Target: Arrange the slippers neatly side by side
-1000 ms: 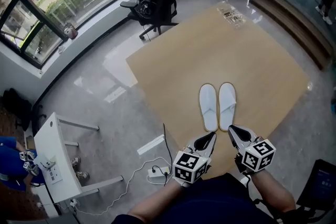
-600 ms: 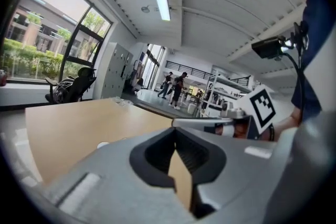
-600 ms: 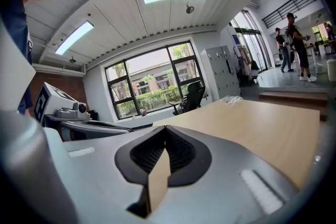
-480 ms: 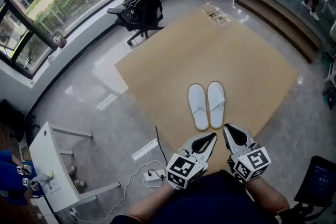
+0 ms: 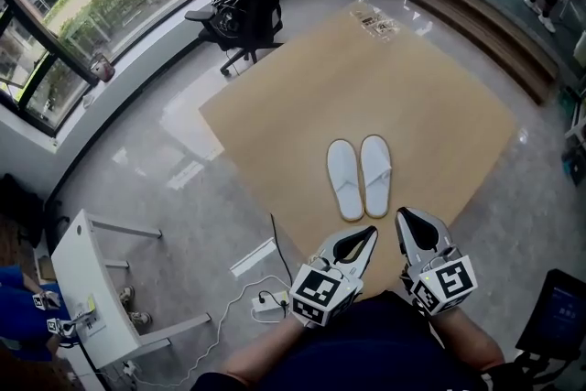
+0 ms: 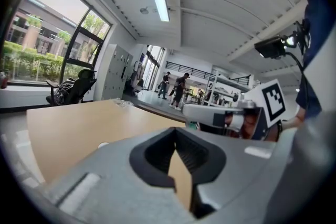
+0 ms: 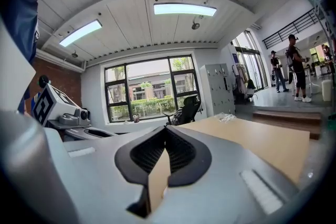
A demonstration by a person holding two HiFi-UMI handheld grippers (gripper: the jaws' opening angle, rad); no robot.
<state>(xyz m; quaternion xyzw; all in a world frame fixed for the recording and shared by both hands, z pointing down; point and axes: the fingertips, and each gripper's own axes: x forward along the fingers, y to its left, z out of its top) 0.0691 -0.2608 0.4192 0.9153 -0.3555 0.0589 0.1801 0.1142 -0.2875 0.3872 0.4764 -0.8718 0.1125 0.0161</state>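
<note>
Two white slippers lie side by side, toes pointing away, on a tan mat (image 5: 275, 105): the left slipper (image 5: 343, 179) and the right slipper (image 5: 375, 175) almost touch. My left gripper (image 5: 366, 233) hovers just short of their heels, shut and holding nothing. My right gripper (image 5: 404, 215) hangs beside it, also shut and empty. In the left gripper view the left gripper's (image 6: 176, 131) jaws meet at the tips, with mat showing behind them. The right gripper view shows the right gripper (image 7: 166, 129) the same way. Neither gripper view shows the slippers.
A black office chair (image 5: 247, 9) stands beyond the mat's far left corner. A clear plastic packet (image 5: 371, 18) lies at the mat's far corner. A white table (image 5: 87, 288) and a power strip with cable (image 5: 265, 302) sit to my left. Wooden steps (image 5: 485, 32) run at the right.
The head view has shifted a little. The slippers lie as before, and both grippers stay shut close to my body.
</note>
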